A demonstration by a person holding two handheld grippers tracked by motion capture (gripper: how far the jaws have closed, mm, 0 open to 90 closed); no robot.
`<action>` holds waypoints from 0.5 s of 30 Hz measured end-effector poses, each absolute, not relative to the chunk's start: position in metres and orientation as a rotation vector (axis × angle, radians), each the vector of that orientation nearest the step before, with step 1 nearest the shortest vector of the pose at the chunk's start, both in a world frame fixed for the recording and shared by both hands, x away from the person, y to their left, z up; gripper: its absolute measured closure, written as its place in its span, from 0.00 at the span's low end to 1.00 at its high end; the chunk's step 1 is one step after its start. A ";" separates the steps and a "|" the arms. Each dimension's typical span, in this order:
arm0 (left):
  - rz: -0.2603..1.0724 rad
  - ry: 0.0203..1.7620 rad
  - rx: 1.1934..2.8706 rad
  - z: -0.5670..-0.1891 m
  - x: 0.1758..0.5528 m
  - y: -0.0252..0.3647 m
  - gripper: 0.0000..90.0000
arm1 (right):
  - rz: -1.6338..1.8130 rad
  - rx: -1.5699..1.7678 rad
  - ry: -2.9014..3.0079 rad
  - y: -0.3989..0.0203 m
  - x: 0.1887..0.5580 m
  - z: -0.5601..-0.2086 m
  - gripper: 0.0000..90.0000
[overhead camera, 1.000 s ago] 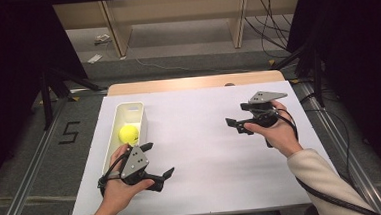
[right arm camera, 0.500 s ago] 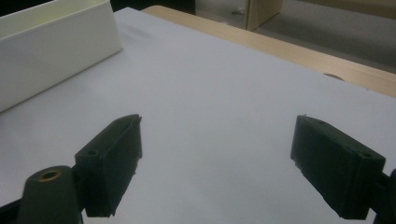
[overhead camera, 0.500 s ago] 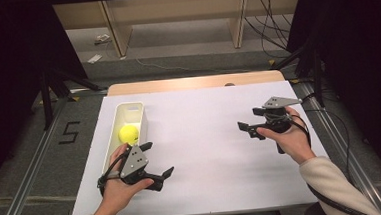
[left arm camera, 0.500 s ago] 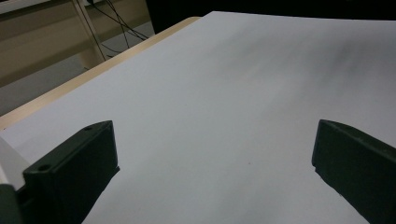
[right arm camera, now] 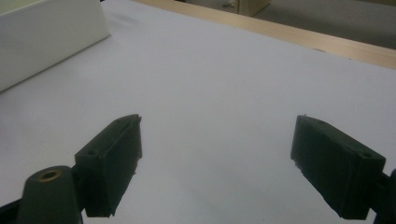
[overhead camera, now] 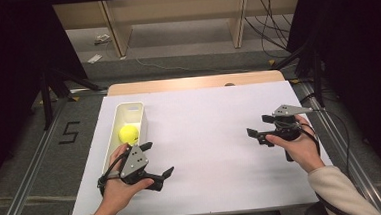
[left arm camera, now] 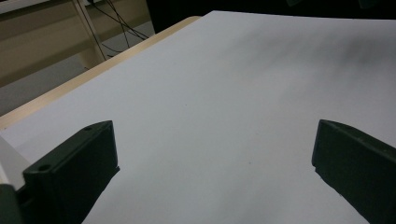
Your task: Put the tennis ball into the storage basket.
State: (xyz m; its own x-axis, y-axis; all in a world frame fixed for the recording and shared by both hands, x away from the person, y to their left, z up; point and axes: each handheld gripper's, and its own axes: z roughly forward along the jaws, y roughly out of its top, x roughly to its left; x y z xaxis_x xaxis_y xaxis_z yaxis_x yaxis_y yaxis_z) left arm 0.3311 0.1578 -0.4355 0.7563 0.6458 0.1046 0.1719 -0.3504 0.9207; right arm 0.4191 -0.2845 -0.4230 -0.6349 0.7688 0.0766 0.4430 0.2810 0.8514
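Now both tongs gape empty over the white table point(overhead camera: 204, 126), left tongs point(overhead camera: 157, 160) beside the bin point(overhead camera: 113, 129) holding a ball point(overhead camera: 128, 134), right tongs point(overhead camera: 260, 127) well apart.

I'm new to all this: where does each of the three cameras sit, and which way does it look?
High view: above the person's side, looking down on the white table, both hands and the left tongs and right tongs.
Left gripper view: on the left tongs, facing bare table.
Right gripper view: on the right tongs; shares the white bin with the high view.
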 end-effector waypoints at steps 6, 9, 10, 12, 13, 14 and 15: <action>0.564 0.621 1.902 -0.436 0.331 0.158 0.00 | 1.288 1.114 2.195 -0.294 0.412 -0.428 0.19; 0.561 0.621 1.902 -0.436 0.331 0.158 0.00 | 1.286 1.118 2.184 -0.298 0.409 -0.431 0.19; 0.561 0.621 1.903 -0.436 0.331 0.158 0.00 | 1.289 1.123 2.182 -0.299 0.408 -0.432 0.19; 0.560 0.624 1.900 -0.436 0.331 0.158 0.00 | 1.293 1.123 2.182 -0.300 0.407 -0.433 0.19; 0.559 0.624 1.899 -0.436 0.331 0.158 0.00 | 1.298 1.120 2.179 -0.300 0.407 -0.433 0.19; 0.562 0.622 1.901 -0.436 0.331 0.158 0.00 | 1.303 1.119 2.177 -0.301 0.406 -0.433 0.19; 0.560 0.623 1.900 -0.436 0.331 0.158 0.00 | 1.304 1.117 2.174 -0.301 0.405 -0.433 0.19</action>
